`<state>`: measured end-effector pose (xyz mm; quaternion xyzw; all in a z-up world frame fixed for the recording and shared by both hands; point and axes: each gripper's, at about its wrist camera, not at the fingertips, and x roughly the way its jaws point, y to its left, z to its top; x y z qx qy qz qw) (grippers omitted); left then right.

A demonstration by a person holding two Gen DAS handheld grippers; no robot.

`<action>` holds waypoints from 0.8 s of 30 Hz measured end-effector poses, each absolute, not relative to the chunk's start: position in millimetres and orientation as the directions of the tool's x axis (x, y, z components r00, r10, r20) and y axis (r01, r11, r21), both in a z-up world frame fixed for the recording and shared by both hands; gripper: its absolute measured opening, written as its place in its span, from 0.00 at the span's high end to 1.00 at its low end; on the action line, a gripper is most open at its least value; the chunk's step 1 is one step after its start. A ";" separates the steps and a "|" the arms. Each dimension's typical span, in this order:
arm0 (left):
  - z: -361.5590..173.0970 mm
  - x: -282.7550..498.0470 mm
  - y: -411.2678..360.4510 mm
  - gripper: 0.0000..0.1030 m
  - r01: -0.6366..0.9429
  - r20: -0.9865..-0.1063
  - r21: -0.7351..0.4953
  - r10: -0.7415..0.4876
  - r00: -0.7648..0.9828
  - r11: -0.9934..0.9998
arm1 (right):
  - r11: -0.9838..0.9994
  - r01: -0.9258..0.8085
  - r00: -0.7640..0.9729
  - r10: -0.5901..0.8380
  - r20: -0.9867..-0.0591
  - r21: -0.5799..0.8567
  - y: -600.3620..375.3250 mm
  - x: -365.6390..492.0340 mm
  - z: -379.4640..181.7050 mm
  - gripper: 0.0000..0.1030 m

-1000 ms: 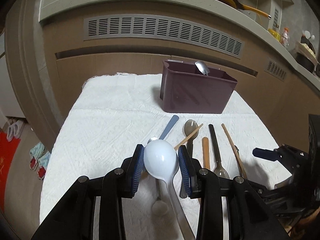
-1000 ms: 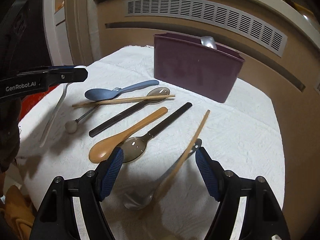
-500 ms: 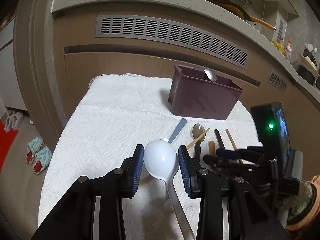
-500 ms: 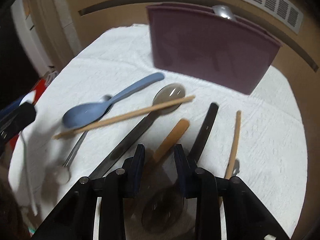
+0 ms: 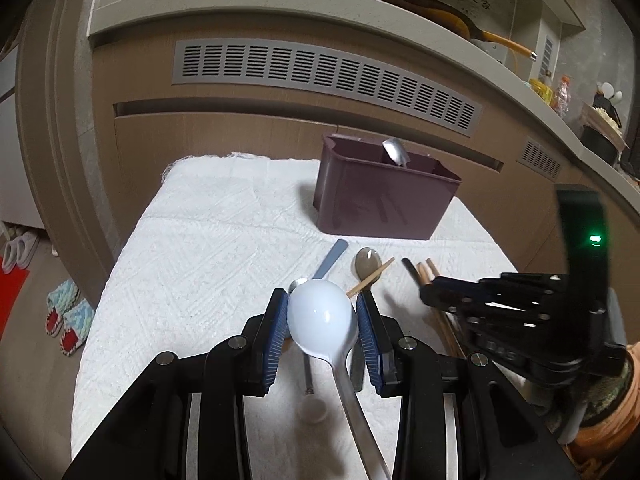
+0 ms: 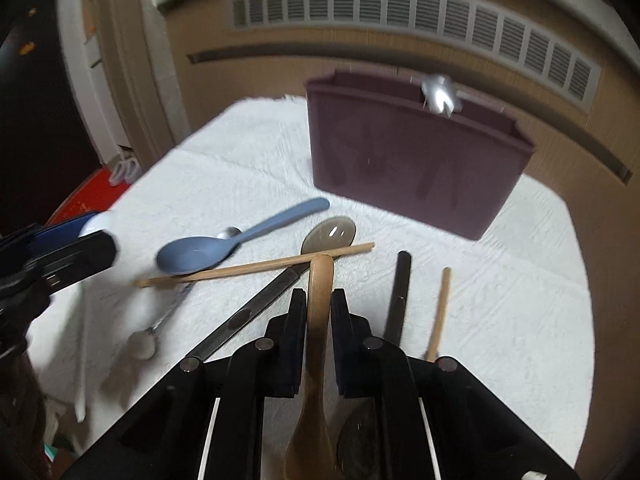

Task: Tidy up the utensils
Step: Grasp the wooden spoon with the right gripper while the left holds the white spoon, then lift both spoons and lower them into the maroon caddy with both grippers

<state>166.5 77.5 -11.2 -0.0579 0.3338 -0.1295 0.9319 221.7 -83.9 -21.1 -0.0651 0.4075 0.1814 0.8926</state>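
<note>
The left gripper [image 5: 322, 316] was clamped on the bowl of a white spoon [image 5: 322, 314], its blue pads [image 5: 278, 330] pressing both sides, the handle trailing back under the frame. The right gripper [image 6: 319, 304] was closing on the handle of a tan wooden spoon [image 6: 319, 280], which stood between the pads and appeared gripped by them; the bowl end lay back beneath the gripper body.

The work surface was a table covered with a white cloth [image 5: 208, 248]. At its far side stood a maroon utensil bin [image 6: 408, 160], upright, with one metal spoon [image 6: 438, 92] already in it, bowl end showing above the rim. Behind the bin ran a brown cabinet front with a long vent grille [image 5: 320, 76].

The remaining utensils lay between the grippers and the bin. A blue spoon [image 6: 224, 242] rested with its bowl toward the left gripper and its handle pointing toward the bin. A single wooden chopstick [image 6: 256, 268] lay across it and across a translucent grey spoon [image 6: 330, 232], and touched or passed just under the tip of the held tan spoon. A black-handled utensil [image 6: 400, 292] and a second chopstick [image 6: 440, 312] lay to the right, apart from each other. A small metal spoon [image 6: 142, 342] lay partly under the blue one. Slippers [image 5: 68, 316] sat on the floor beside the table.
</note>
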 end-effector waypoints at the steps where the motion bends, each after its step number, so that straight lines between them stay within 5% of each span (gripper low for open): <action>1: -9.1 165.1 74.8 0.65 0.207 -0.605 -0.191 -0.281 0.745 0.959 | 0.923 -0.382 0.609 0.281 -0.742 0.036 -87.0 215.4 -16.7 0.89; 24: 65.3 130.4 6.1 0.65 0.292 -0.505 -0.049 -0.275 0.818 0.955 | 0.932 -0.350 0.775 0.343 -0.531 0.093 -179.1 143.3 73.0 0.95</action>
